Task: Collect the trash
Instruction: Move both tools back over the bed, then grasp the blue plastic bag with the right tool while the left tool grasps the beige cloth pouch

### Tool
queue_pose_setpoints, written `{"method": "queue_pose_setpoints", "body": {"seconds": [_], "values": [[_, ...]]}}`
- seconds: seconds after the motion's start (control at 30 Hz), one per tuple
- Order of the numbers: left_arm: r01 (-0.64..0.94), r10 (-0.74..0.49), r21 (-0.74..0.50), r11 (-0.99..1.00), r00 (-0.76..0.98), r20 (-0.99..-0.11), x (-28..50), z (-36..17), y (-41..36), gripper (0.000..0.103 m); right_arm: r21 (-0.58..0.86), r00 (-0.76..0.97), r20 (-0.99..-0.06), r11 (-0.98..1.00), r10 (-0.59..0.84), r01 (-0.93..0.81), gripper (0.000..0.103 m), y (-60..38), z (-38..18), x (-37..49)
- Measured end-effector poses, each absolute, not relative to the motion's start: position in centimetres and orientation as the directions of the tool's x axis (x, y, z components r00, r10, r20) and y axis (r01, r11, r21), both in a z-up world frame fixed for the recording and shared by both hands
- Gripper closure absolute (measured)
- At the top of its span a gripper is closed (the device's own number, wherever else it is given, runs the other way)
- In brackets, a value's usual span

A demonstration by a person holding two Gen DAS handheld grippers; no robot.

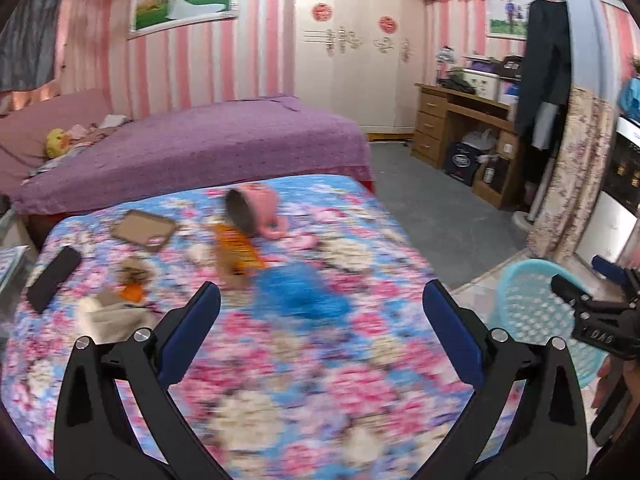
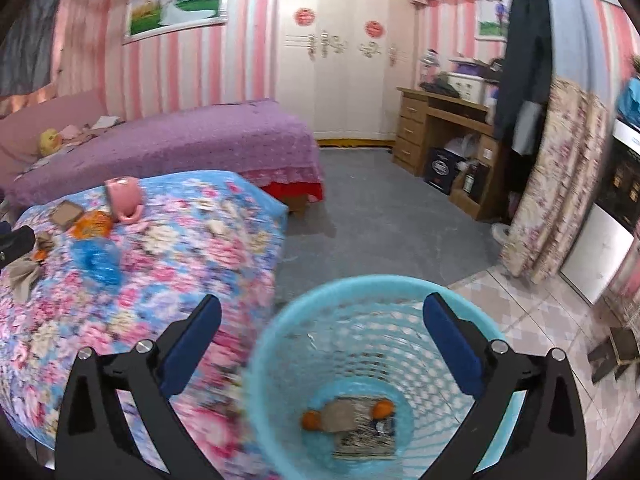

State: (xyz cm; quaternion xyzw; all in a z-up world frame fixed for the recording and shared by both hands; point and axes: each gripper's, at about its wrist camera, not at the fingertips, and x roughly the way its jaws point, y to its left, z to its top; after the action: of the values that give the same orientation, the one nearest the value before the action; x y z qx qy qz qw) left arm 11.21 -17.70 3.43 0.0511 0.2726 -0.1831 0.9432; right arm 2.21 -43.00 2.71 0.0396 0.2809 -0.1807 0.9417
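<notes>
Floral-covered counter (image 1: pixel 320 380) bearing pink mug (image 1: pixel 256 214) on its side, orange wrapper (image 1: pixel 236 250), blue bag (image 1: pixel 298 290), cardboard piece (image 1: pixel 142 229), black case (image 1: pixel 54 278).

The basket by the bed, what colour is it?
Light blue basket, with a lattice wall; clearest in the right wrist view.

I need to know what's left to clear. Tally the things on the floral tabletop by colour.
Pink: 1, the tipped mug
Orange: 2, the wrapper and a small scrap
Blue: 1, the crumpled bag
Black: 1, the flat case
Brown or beige: 3, the cardboard square, the crumpled paper, a brown scrap
Total: 8
</notes>
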Motion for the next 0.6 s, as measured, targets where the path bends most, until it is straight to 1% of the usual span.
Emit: {"method": "queue_pose_setpoints", "body": {"seconds": [0.17,0.3,0.43,0.5,0.6], "values": [[0.284,-0.237,0.0,0.959,0.8,-0.552,13.7,2.7,-11.7,0.005,-0.014,0.805,-0.544,0.961,-0.239,0.275,0.004,-38.3,2.5,5.7],[0.207,-0.173,-0.009,0.978,0.794,-0.583,15.9,1.0,-6.8,0.005,-0.003,0.81,-0.565,0.982,-0.157,0.188,0.004,-33.8,1.1,9.2],[0.145,-0.133,-0.03,0.989,0.789,-0.6,17.0,-0.6,-3.5,0.005,-0.045,0.808,-0.577,0.993,-0.118,0.113,0.004,-29.8,0.2,11.8],[0.127,-0.111,-0.016,0.992,0.788,-0.605,17.2,-1.6,-2.2,0.005,-0.069,0.808,-0.578,0.994,-0.113,0.09,0.004,-28.3,0.0,12.9],[0.12,-0.09,0.003,0.993,0.764,-0.639,17.7,-3.1,-0.9,0.005,-0.052,0.799,-0.596,0.997,-0.078,0.059,0.004,-26.8,-0.7,15.1]]}}
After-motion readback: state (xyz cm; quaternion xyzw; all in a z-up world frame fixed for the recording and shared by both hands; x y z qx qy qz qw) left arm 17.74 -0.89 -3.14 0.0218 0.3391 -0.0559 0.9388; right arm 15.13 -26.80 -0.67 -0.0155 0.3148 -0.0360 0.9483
